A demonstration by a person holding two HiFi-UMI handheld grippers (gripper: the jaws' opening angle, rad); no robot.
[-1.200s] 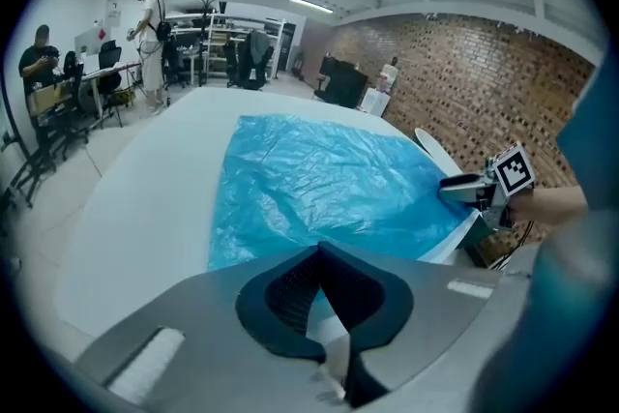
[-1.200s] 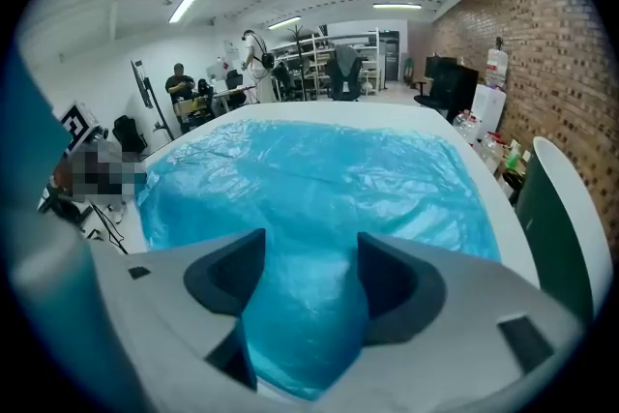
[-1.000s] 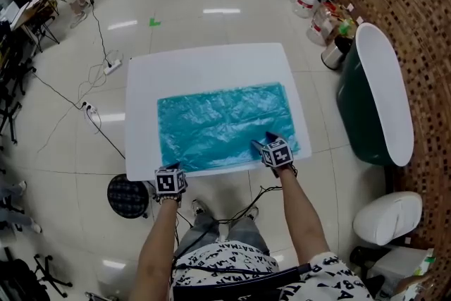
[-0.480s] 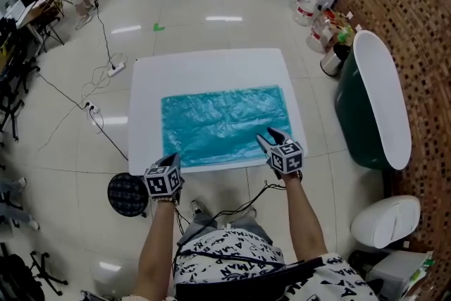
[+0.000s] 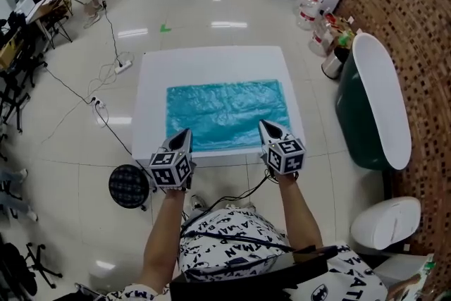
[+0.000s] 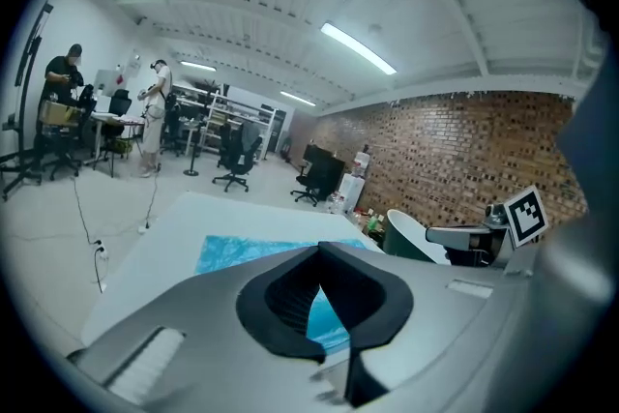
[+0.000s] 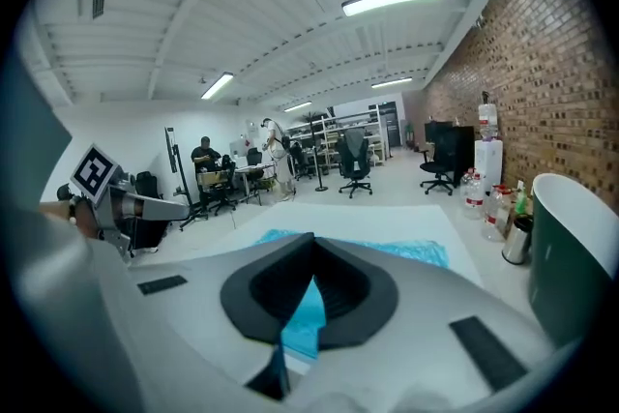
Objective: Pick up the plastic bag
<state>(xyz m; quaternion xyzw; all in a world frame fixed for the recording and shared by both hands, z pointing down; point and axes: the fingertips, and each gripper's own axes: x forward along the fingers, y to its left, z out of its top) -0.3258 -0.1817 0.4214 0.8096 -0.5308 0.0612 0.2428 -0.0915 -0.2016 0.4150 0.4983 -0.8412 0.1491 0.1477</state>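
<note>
Both shut empty: left gripper, just-closed right gripper; crinkled turquoise plastic bag flat

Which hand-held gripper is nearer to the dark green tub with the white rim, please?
Right. The right hand-held gripper, its jaws just closed on nothing, hangs by the table's near edge, left of the tub; the left hand-held gripper is farther left, beyond it.

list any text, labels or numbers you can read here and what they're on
"BATMAN", repeated black print, seen in fragments: the person's white shirt.
Black-and-white square markers on the left gripper and right gripper: patterns only, no letters.
Clear plastic bottles by the brick wall: labels too small to read.
</note>
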